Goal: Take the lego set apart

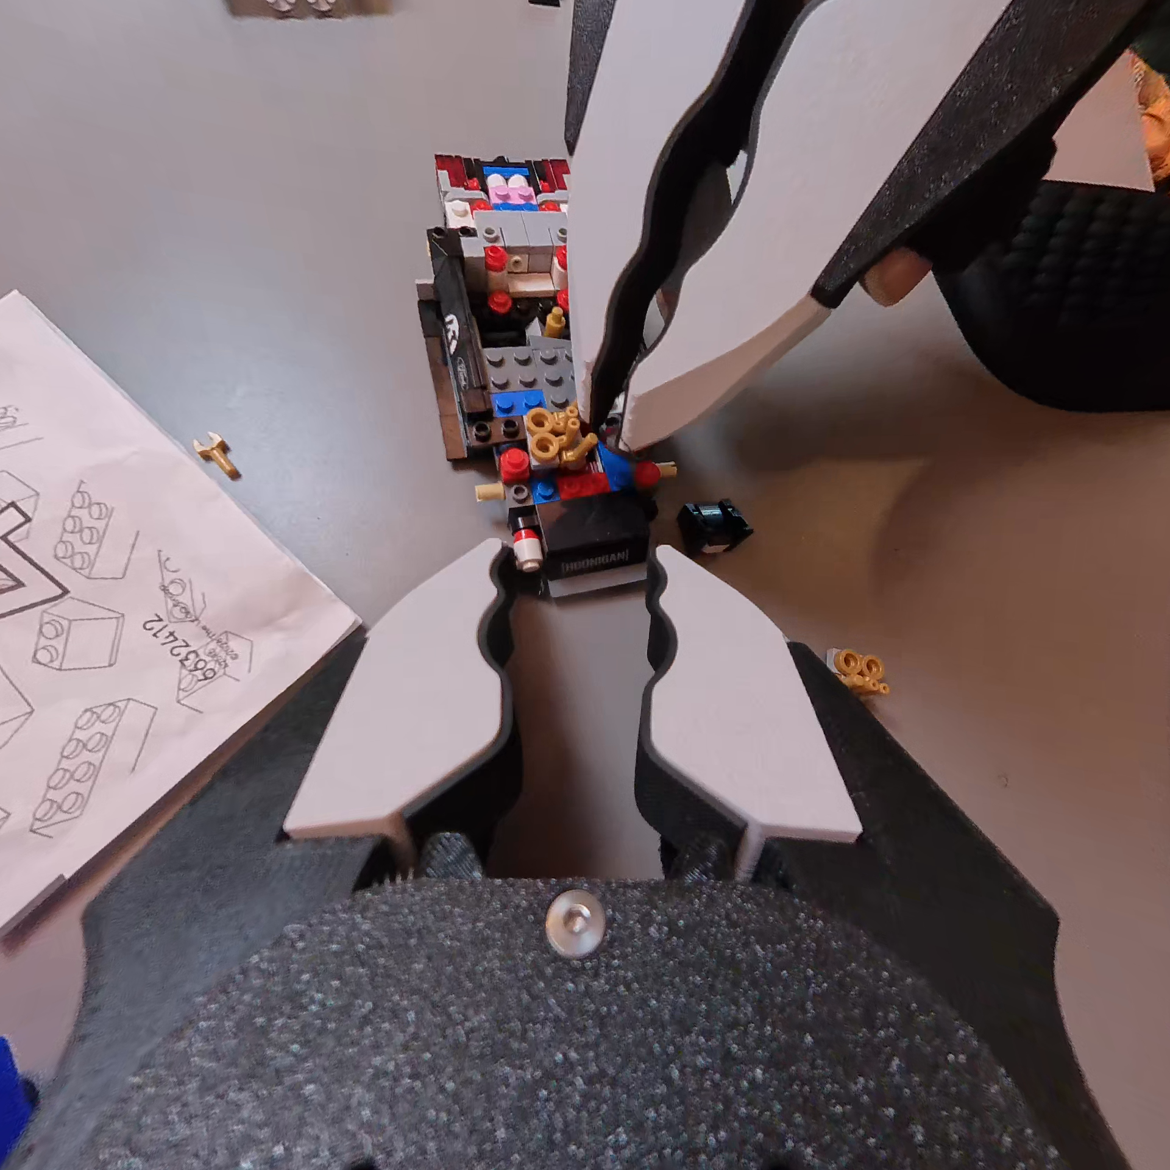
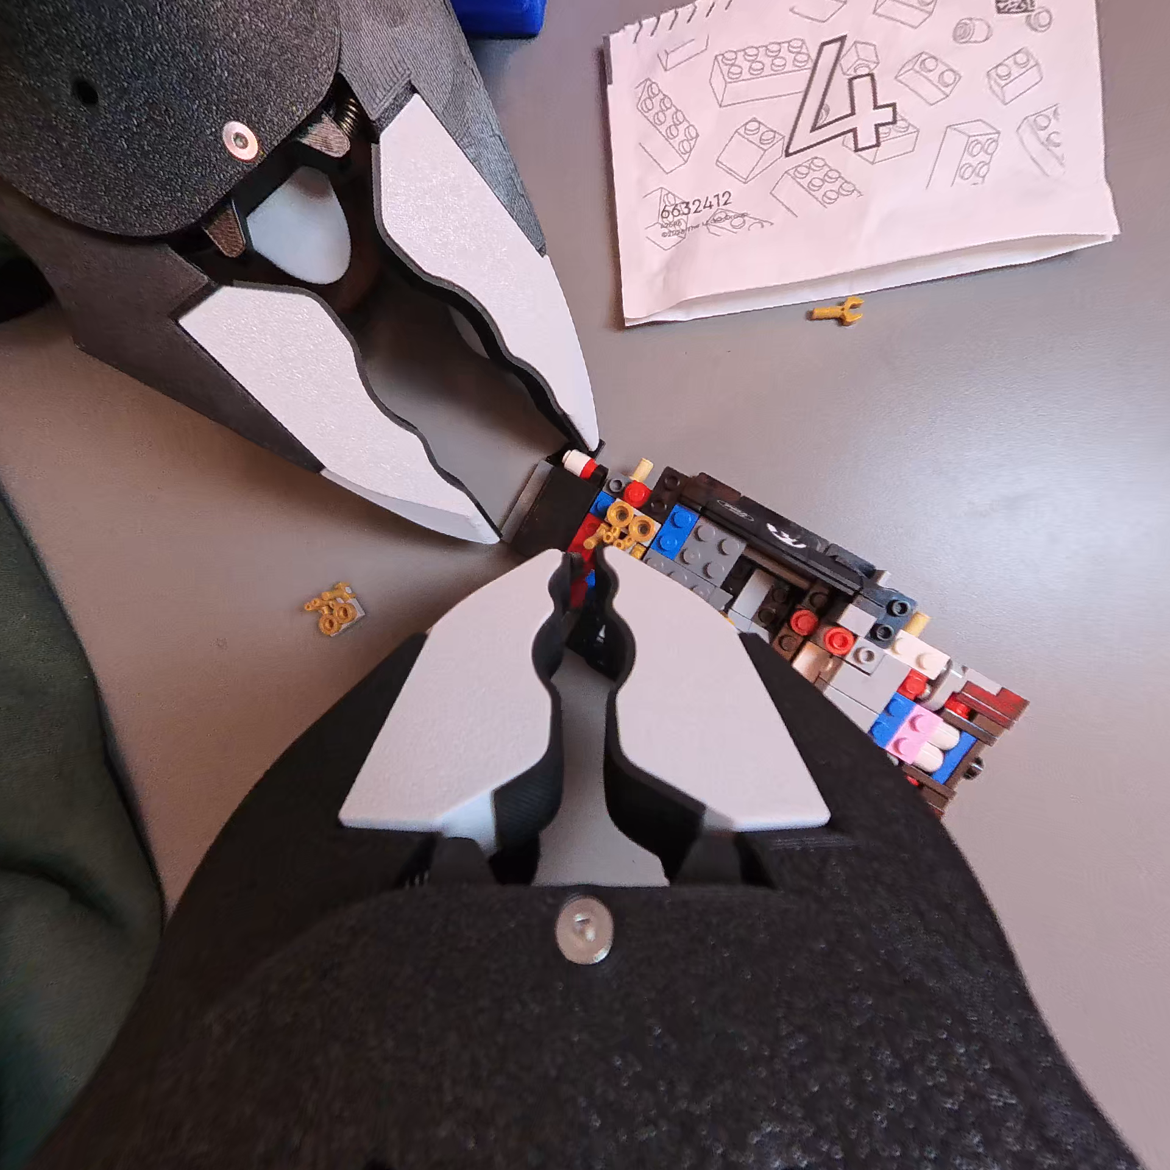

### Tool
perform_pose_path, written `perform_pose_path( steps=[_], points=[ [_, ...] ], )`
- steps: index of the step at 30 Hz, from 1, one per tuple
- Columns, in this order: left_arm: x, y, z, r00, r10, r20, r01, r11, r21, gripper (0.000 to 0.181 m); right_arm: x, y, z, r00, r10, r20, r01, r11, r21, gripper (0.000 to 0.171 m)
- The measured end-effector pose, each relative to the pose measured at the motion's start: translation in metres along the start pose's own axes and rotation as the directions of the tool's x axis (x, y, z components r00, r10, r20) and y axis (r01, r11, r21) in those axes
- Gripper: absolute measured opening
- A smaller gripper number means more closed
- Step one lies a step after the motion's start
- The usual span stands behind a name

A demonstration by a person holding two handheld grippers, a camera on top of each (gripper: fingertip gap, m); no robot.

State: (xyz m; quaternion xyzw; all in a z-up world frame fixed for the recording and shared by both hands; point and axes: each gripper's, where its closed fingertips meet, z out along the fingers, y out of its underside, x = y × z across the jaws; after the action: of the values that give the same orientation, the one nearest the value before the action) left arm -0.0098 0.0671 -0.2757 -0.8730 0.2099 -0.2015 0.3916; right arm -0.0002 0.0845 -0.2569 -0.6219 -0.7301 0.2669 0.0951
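Grey-padded and black-framed, the left gripper point(image 1: 573, 570) stands part open, its fingertips bracketing the black end block point(image 1: 595, 538) of the lego car point(image 2: 760, 589); whether the pads actually press on it I cannot tell. The right gripper point(image 2: 585, 560) is narrowed almost shut at the tips, pinching down on a small blue and red piece point(image 1: 617, 468) on the model's near side, just behind that block. The car's long axis runs straight away from the left gripper and crosswise to the right one, so the left looks placed to brace while the right, nearer the studs, pulls. Beside the pinch sits a gold engine cluster point(image 1: 557, 437) on the build. Farther out on the grey table point(image 1: 253, 190) lie a loose gold cluster point(image 2: 335, 609), a black piece point(image 1: 714, 525), a gold wrench point(image 1: 218, 452) and the paper bag point(image 2: 855, 158).
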Motion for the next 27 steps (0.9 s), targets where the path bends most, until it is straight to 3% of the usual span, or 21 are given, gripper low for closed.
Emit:
perform_pose_path(
  steps=[13, 17, 20, 27],
  points=[
    [-0.003, -0.002, -0.011, 1.0, 0.008, 0.014, -0.008, 1.0, -0.014, 0.039, 0.003, -0.006, -0.015, 0.999, 0.029, 0.031, -0.032, 0.994, 0.105, 0.009],
    [-0.008, -0.014, -0.047, 0.997, 0.018, 0.073, -0.017, 1.0, -0.017, 0.038, 0.006, -0.008, -0.033, 1.0, 0.016, -0.006, -0.015, 0.979, 0.206, 0.011],
    [-0.018, -0.03, -0.084, 0.981, 0.031, 0.191, -0.037, 0.999, 0.027, 0.035, 0.01, -0.003, -0.041, 0.999, 0.031, -0.028, -0.023, 0.963, 0.269, 0.011],
    [-0.048, -0.05, -0.176, 0.902, -0.054, 0.429, -0.052, 0.972, 0.231, 0.021, 0.024, 0.01, -0.053, 0.993, 0.041, -0.108, 0.002, 0.927, 0.376, 0.015]
  ],
)
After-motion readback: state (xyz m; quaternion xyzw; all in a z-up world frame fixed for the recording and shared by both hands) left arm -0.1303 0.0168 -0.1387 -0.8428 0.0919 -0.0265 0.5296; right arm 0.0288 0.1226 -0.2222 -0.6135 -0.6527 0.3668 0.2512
